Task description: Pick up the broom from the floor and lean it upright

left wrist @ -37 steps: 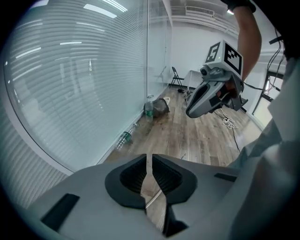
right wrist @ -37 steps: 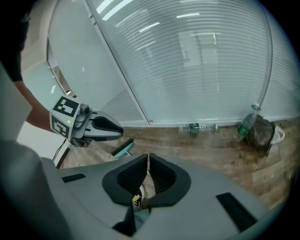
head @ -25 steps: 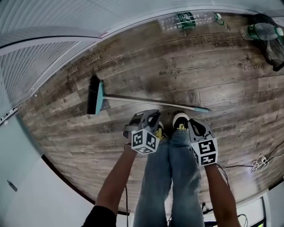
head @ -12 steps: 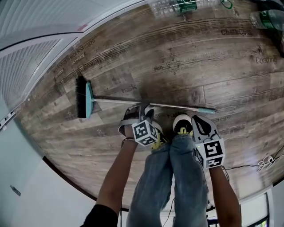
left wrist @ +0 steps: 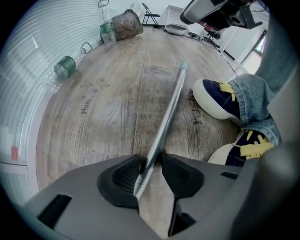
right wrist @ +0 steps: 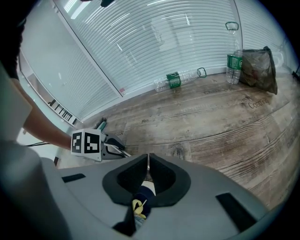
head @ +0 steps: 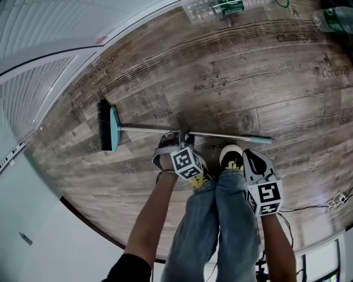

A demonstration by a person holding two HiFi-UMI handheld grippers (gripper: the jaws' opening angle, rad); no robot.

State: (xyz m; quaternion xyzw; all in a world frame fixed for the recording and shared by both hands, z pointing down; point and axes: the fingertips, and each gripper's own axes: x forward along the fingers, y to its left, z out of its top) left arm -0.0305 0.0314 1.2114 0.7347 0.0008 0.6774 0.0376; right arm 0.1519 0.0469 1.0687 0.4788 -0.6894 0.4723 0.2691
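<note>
L gripper (head: 180, 135) straddles broom handle (head: 226, 136) mid-shaft, shaft crosswise betw its jaws, just spread wide, now narrowing; R gripper (head: 249, 155) pinched closed, empty.

Office-like room, wood-plank floor (head: 248, 82), white slatted wall (right wrist: 154, 42), folding chair (left wrist: 149, 14) at the back, plastic bottle (right wrist: 176, 80) lying on the floor

The person wears faded blue jeans (head: 220, 220), navy shoes (head: 231, 157) with white toe caps and yellow laces, and a black short sleeve (head: 129, 270) on the left arm. The left hand-held gripper (head: 181, 135) and the right hand-held gripper (head: 249, 155) are smooth grey shells with black ribbed pads (left wrist: 123, 177). Each carries a cube (head: 185, 163) of black-and-white square markers. The left's jaws have just been closing, with the broom handle (left wrist: 169, 105) between them.
</note>
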